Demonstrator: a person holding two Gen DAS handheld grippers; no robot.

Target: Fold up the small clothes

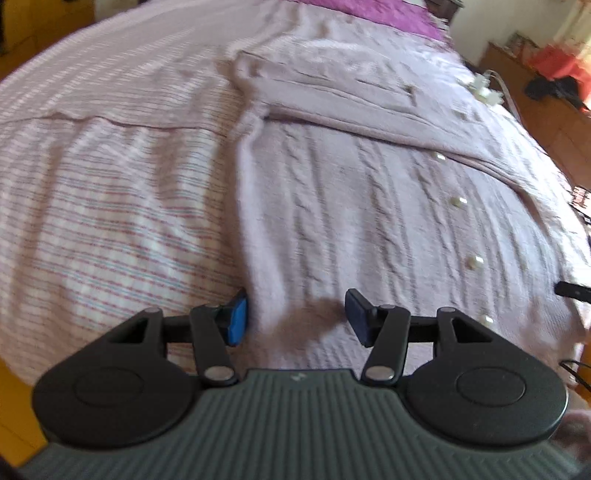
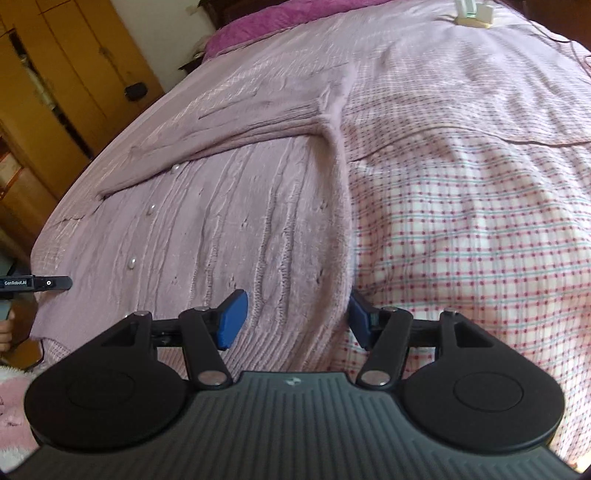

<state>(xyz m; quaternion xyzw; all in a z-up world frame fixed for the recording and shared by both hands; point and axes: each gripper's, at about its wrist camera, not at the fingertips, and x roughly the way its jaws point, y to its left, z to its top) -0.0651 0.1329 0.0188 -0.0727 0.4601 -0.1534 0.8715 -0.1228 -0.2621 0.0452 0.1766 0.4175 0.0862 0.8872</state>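
Across nearly the whole of both views spreads a bed [image 1: 92, 221] covered in a checked sheet of white with pink and teal lines, a purple blanket [image 2: 258, 18] bunched at its far end. Spread flat on the sheet lies the mauve cable-knit cardigan [image 1: 351, 221], one sleeve [image 1: 369, 110] folded across its upper body — pearl buttons [image 1: 474, 261] run down its front placket. At the cardigan's hem the left gripper [image 1: 293, 319] is spread wide, one blue pad just beside the garment's side edge and the other over the knit, nothing pinched between them. Beyond the buttons, the right gripper [image 2: 297, 319] is likewise released at the hem's opposite corner, straddling the cardigan's other side edge without clasping it. Wooden wardrobe doors [image 2: 74, 55] stand beside the bed, and a small white object [image 2: 474, 14] rests on the sheet far from the garment.
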